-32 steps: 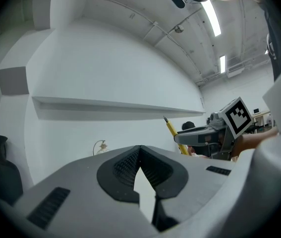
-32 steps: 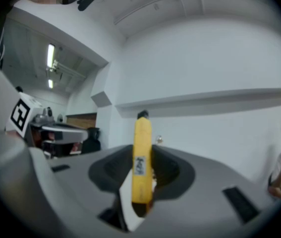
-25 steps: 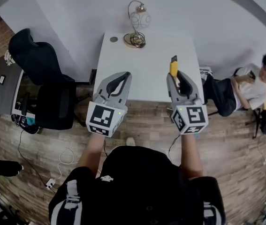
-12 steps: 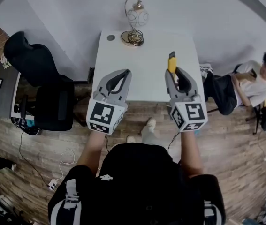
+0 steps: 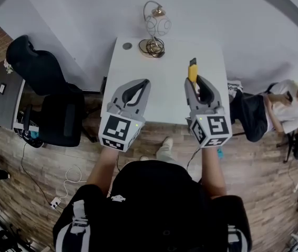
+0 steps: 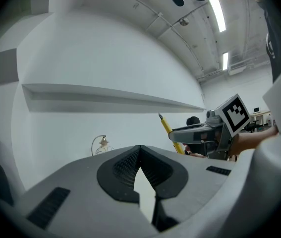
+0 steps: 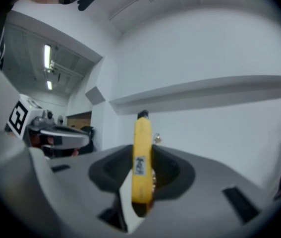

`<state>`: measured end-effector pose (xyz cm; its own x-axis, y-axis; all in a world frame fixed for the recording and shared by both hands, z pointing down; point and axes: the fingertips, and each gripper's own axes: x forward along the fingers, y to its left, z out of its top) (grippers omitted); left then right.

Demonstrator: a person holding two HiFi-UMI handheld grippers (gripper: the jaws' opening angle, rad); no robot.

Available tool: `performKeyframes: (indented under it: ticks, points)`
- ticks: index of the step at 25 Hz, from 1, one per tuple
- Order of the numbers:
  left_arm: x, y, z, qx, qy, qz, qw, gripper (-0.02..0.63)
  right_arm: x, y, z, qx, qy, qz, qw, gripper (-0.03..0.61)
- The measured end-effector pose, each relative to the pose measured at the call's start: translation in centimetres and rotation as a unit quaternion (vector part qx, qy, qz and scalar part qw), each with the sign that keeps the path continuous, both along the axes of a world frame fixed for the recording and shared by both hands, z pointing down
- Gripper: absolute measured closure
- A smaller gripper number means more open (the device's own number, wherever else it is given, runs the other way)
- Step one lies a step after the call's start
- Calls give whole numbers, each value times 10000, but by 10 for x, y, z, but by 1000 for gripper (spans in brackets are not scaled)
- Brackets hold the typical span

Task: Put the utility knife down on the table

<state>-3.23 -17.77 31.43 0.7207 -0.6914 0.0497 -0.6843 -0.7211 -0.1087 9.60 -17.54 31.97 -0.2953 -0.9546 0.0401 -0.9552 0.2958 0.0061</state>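
utility knife (image 5: 193, 73) held in r tongs (image 5: 195, 83), over counter (image 5: 162, 91)
r tongs clamped on knife's yellow body, tip pointing fwd; l tongs (image 5: 142, 83) closed, empty, alongside over counter's near edge.

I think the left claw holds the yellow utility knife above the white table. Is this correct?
No, it is the right claw that holds the yellow utility knife above the white table. The right gripper view shows the knife between its jaws. The left claw is shut on nothing.
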Motion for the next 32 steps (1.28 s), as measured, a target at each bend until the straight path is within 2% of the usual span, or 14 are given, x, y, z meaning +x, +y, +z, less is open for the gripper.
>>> performKeyframes:
  ticks: [9,21,32]
  points:
    - [37,-48,7,-96,-33,-152,9998,595,31,-54,10,-121,-44,-219,9997,442]
    - [76,-95,32,-413,-100,-513,9978,595,68,-107,35,-421,-63,-599,9973,442]
    - [85,-105,56,-640,-208,-836,9942,595,68,-123,71,-804,-66,-1066,9910,442]
